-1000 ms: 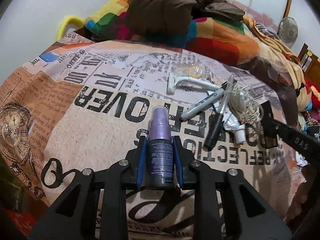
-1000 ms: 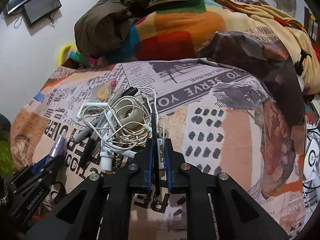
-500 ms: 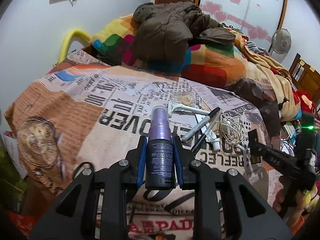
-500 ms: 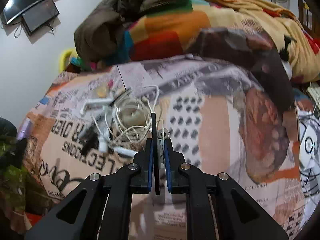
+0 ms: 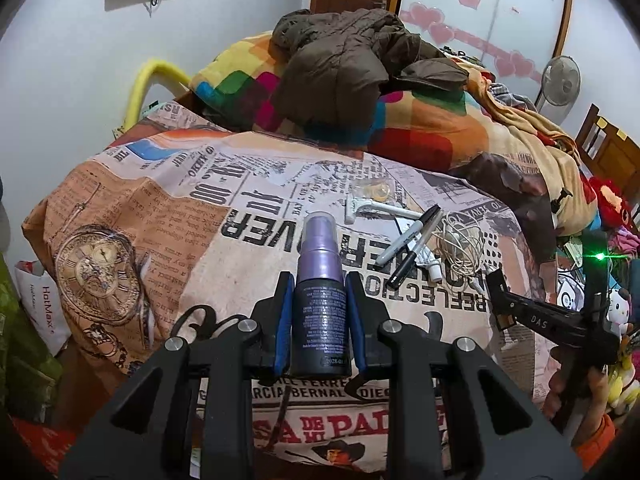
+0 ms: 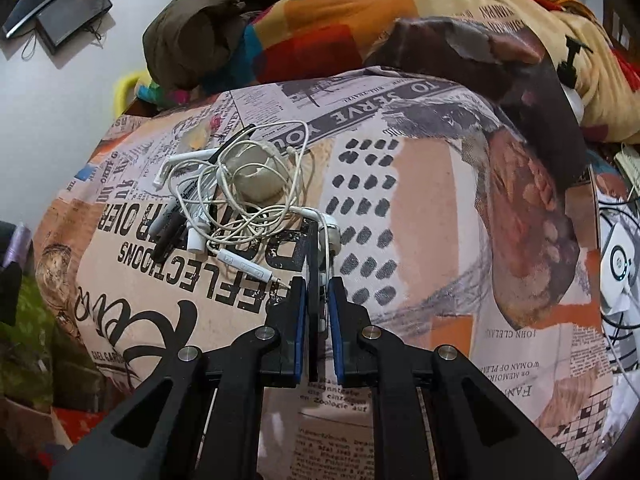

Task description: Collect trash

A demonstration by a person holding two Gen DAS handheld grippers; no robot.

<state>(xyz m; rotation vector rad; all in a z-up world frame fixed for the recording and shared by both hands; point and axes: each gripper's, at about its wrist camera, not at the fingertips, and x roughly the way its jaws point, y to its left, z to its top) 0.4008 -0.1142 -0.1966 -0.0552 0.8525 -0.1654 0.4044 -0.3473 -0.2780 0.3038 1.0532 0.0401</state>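
A bed with a newsprint-patterned cover (image 5: 168,216) filled both views, with a patchwork blanket (image 5: 408,132) and a brown jacket (image 5: 344,68) heaped at the top of the frame. In the left wrist view, low centre, the left gripper (image 5: 320,320) was clamped on a dark spray bottle (image 5: 320,320) with a purple cap, held upright above the cover. Right of centre lay a loose cluster: a white razor (image 5: 380,210), two markers (image 5: 408,240), and a tangle of earphones (image 5: 460,248), all touching or just beside one another. The right gripper (image 5: 500,300) showed at the right edge of that view. In the right wrist view, the right gripper (image 6: 318,304) was pinched shut on a thin black strip (image 6: 313,280) together with the earphone cord, at lower centre; the rest of the earphones (image 6: 248,192) trailed up and left over the markers (image 6: 172,224) and razor (image 6: 180,160).
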